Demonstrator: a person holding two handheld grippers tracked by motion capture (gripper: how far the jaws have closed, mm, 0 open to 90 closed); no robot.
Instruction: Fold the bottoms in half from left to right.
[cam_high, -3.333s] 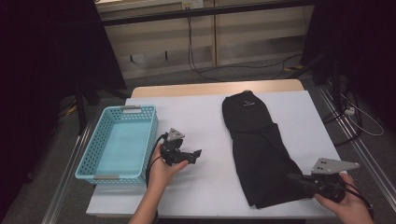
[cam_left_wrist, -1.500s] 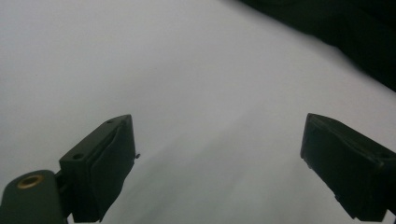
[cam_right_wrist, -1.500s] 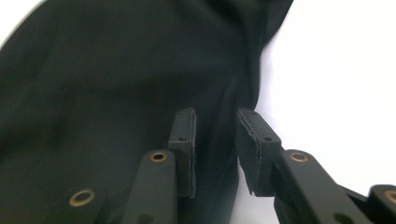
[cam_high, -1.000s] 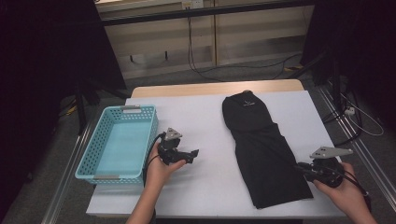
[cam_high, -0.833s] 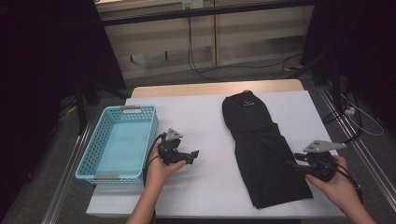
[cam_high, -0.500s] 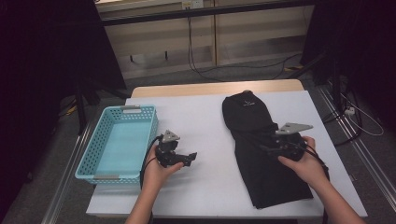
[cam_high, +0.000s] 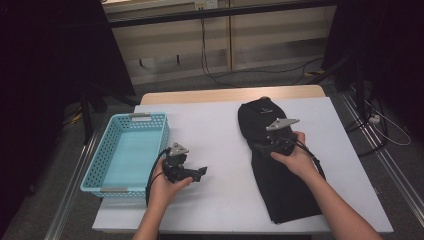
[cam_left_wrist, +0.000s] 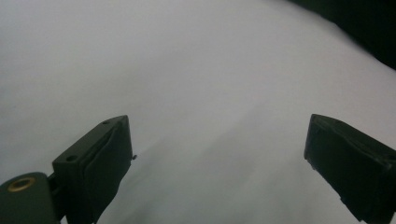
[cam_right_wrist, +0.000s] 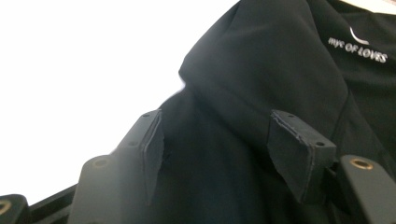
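A black folded garment (cam_high: 285, 190) lies lengthwise on the right half of the white table (cam_high: 210, 125), with white lettering near its far end (cam_right_wrist: 357, 50). My right gripper (cam_high: 262, 148) hovers low over the garment's left edge, about midway along it. Its jaws have just been opening and now stand apart. In the right gripper view (cam_right_wrist: 217, 133) a raised fold of the black cloth (cam_right_wrist: 261, 84) runs between them, and neither pad presses on it. My left gripper (cam_high: 199, 173) rests in a hand beside the basket, open (cam_left_wrist: 217, 140) over bare white tabletop.
A light blue plastic basket (cam_high: 163, 134) with nothing in it stands at the table's left side. Bare white table lies between the basket and the garment. Behind the table are a wooden edge, floor cables and dark stands.
My right gripper has travelled from the table's near right corner leftwards and away, onto the garment's middle. The left hand has stayed nearly still beside the basket.
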